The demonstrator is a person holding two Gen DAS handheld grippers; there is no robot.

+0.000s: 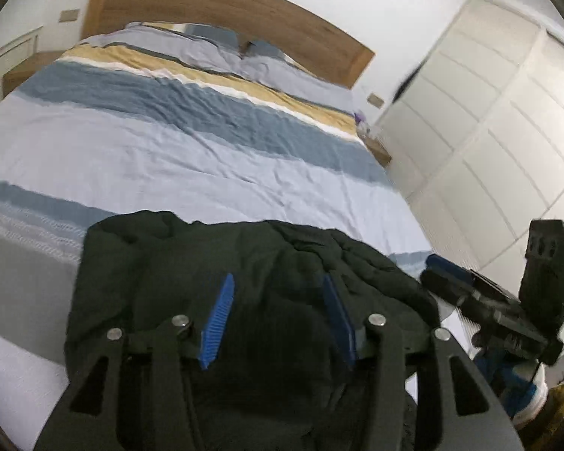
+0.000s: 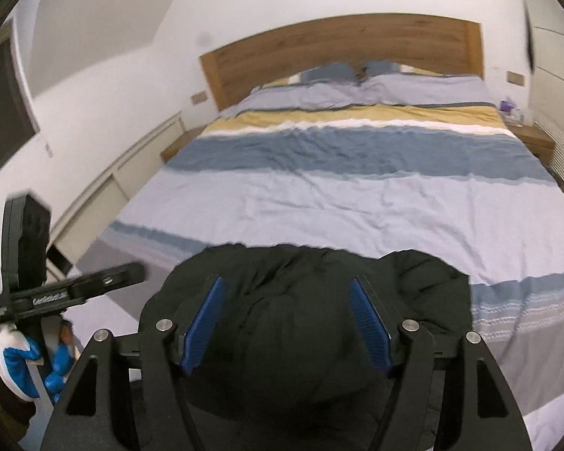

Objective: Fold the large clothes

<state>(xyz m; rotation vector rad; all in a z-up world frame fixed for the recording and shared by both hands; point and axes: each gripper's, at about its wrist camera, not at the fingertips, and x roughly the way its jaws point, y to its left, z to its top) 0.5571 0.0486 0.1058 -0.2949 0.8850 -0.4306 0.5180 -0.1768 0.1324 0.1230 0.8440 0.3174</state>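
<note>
A dark, puffy jacket (image 1: pixel 169 255) lies bundled at the foot of the striped bed (image 1: pixel 169 150). In the left wrist view my left gripper (image 1: pixel 277 285) hangs above the jacket, its blue pads (image 1: pixel 218 319) well apart and nothing between them. My right gripper (image 1: pixel 432 268) shows side-on at the right edge of the bundle. In the right wrist view the jacket (image 2: pixel 425 282) lies under my right gripper (image 2: pixel 285 289), which is open wide over the cloth and grips nothing. My left gripper (image 2: pixel 131 270) reaches in from the left, beside the bed (image 2: pixel 357 203).
A wooden headboard (image 2: pixel 338 45) and pillows (image 2: pixel 394 86) are at the far end. White wardrobe doors (image 1: pixel 488 131) run along the right, with a nightstand (image 1: pixel 379 152) beside the bed. A blue-and-white gloved hand (image 2: pixel 18 353) holds the left gripper's handle.
</note>
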